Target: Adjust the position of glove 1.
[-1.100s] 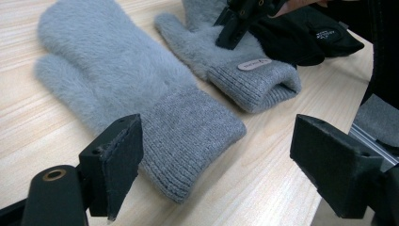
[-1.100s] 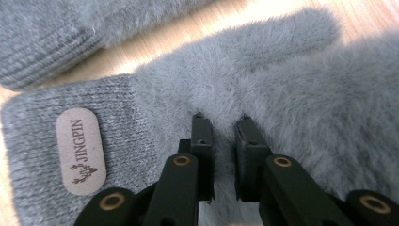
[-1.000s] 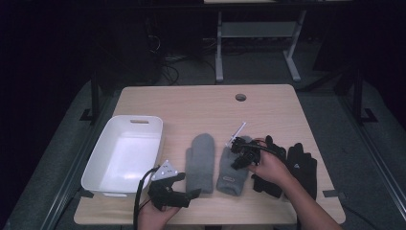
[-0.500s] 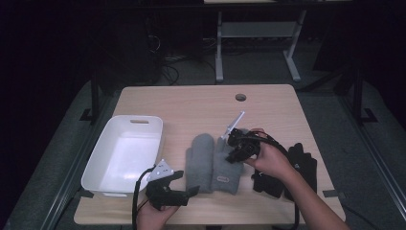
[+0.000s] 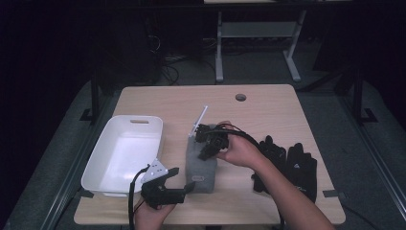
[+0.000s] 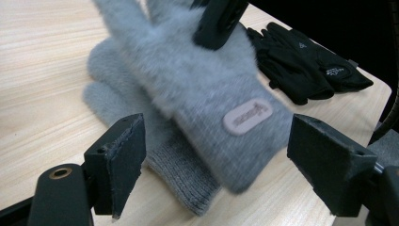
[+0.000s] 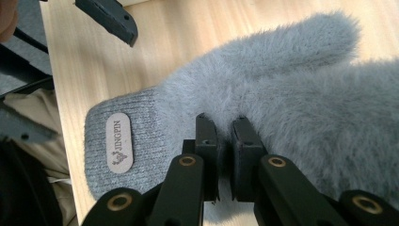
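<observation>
Jaws: my right gripper (image 7: pixel 225 141) pinches the mitten (image 7: pixel 282 103); left gripper (image 6: pixel 226 174) spread.
Change: I've carried it onto its twin (image 6: pixel 117 94).
Meaning: pair stacked.

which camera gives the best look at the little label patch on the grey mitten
The right gripper view: the label patch lies sharp on the grey mitten, its lettering readable. The left gripper view shows the patch slightly blurred. In the high view it is a tiny pale spot near the cuff.
</observation>
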The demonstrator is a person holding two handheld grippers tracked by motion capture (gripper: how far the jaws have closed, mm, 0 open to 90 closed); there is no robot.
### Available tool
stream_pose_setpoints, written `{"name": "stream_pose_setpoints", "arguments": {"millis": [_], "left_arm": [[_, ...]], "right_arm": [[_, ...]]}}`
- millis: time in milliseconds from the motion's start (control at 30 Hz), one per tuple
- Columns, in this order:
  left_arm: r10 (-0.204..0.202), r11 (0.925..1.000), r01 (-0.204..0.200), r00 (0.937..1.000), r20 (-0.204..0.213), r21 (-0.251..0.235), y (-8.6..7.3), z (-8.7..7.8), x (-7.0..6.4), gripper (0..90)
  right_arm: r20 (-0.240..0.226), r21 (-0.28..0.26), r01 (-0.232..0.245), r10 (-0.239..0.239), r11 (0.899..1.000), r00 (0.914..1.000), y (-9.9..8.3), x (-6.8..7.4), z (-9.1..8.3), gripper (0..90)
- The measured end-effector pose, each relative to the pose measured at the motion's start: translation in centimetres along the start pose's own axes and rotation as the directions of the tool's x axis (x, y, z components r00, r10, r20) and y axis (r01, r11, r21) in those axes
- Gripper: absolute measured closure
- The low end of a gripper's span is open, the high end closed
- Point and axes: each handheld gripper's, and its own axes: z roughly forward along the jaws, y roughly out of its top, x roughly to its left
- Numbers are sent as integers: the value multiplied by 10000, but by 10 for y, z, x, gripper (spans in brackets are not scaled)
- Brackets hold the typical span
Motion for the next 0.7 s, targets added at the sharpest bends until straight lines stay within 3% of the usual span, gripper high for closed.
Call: {"name": "stream_pose_setpoints", "arguments": {"millis": [133, 400, 500, 700], "left_arm": [[-24, 10000, 24, 10000, 15, 81, 0, 1, 1, 206], [-234, 9994, 230, 9996, 153, 265, -2, 5, 2, 224], [-170, 9992, 167, 9998, 93, 351, -2, 6, 1, 231], [-283, 9986, 279, 9996, 65, 453, -2, 7, 2, 233]], "right_arm": [[-23, 406, 132, -131, 9991, 9999, 5, -2, 14, 836], [213, 454, 192, -202, 9988, 9996, 8, -8, 29, 810], [230, 185, -22, 18, 9998, 9997, 5, -12, 31, 785], [118, -878, -572, 584, 9945, 9982, -7, -18, 19, 609]]}}
